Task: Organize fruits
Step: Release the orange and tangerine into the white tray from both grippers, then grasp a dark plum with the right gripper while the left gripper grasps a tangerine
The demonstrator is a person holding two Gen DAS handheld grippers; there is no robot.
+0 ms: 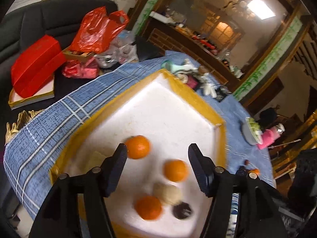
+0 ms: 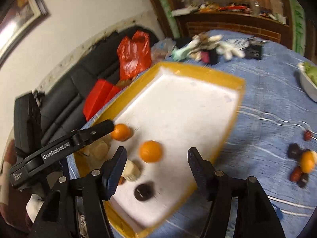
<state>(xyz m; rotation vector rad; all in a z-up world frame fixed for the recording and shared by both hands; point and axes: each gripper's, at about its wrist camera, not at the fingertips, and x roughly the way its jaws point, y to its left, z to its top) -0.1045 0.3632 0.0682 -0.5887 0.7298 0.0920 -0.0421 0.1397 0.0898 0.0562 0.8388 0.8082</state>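
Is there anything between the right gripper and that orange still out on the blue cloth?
Nothing visible. The right gripper is open and empty over the white tray, and the orange lies to its right on the blue cloth, with small dark fruits crowded against it.

Both fisheye views are smeared by motion blur, the oranges [image 1: 137,147] and white foam tray [image 1: 158,107] softest. Warm ceiling lights [image 1: 261,8] glare far right in the left view (reflected in glass, it seems). Edges bow strongly; corners fall black.
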